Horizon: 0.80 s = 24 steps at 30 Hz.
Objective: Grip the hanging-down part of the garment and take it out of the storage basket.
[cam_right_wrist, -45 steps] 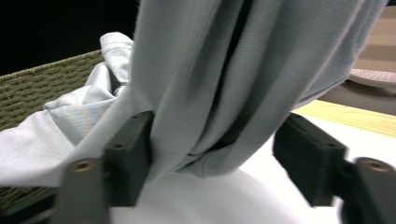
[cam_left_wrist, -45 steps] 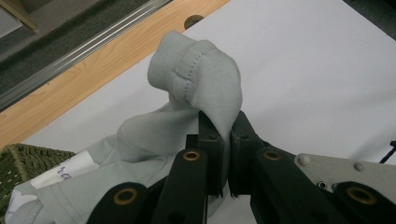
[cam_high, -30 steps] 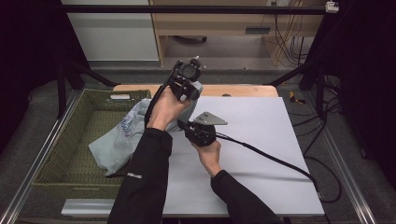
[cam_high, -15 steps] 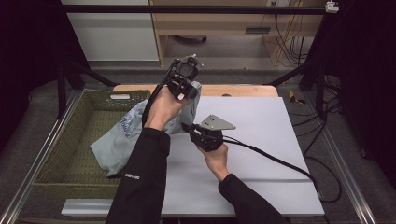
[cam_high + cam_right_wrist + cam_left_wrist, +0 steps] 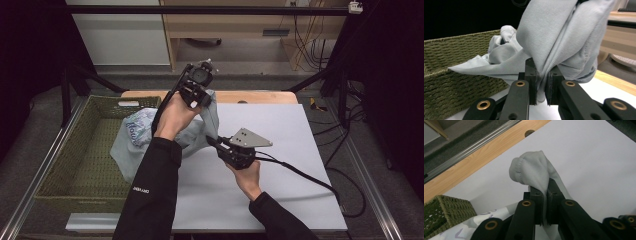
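Here, pale grey garment [image 5: 150,137] draped from woven basket [image 5: 75,165] onto white surface [image 5: 280,190]. Left tongs [image 5: 200,98] raised high, pinching a hemmed fold; right tongs [image 5: 214,143] lower, clamped on a bunched edge. Two grips apart, probably to spread the cloth and lift it clear of the basket.

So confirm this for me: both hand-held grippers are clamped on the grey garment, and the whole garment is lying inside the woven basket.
Not quite. Both hand-held grippers, left and right, are clamped on the grey garment, but it is not wholly inside the woven basket: the high view shows it spilling over the rim onto the table.
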{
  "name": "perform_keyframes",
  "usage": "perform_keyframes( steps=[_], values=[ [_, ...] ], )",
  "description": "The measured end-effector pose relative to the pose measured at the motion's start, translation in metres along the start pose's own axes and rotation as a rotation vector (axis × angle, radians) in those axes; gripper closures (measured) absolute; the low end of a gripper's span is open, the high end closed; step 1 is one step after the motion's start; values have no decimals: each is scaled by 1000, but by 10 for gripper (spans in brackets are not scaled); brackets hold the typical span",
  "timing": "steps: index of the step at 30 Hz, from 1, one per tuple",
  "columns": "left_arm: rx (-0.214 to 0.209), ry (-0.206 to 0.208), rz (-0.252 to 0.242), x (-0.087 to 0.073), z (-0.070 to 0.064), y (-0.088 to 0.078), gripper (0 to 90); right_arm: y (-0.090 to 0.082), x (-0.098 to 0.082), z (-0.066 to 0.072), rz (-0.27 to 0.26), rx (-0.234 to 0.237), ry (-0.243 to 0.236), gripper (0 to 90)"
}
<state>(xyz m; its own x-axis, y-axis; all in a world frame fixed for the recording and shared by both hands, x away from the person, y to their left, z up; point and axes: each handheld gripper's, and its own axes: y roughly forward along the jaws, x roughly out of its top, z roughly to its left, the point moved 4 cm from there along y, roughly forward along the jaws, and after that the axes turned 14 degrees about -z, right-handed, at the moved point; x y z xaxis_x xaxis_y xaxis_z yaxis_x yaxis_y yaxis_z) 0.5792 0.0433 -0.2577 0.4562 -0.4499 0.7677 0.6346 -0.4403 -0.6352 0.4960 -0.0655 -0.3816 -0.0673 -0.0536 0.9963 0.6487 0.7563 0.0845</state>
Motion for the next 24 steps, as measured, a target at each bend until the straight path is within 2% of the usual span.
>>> perform_keyframes(
  steps=[5, 7, 11, 13, 21, 24],
  values=[
    [-7, 1, 8, -1, 0, -1, 850, -12, 7, -5, -11, -13, -7, 828],
    [-10, -2, 6, -1, -1, -1, 850, -22, 11, -12, -15, -25, -17, 829],
    [-25, 3, 2, 1, -7, 1, 850, -31, 14, -18, -26, -36, -18, 830],
    [-31, 11, 7, 2, -10, 2, 850, -40, 15, -23, -15, -49, -16, 831],
    [-56, 12, 9, 2, -16, 5, 850, -58, 21, -32, -27, -71, -35, 833],
    [-61, 8, -2, 2, -19, 5, 850, -64, 24, -37, -32, -84, -28, 834]
  ],
)
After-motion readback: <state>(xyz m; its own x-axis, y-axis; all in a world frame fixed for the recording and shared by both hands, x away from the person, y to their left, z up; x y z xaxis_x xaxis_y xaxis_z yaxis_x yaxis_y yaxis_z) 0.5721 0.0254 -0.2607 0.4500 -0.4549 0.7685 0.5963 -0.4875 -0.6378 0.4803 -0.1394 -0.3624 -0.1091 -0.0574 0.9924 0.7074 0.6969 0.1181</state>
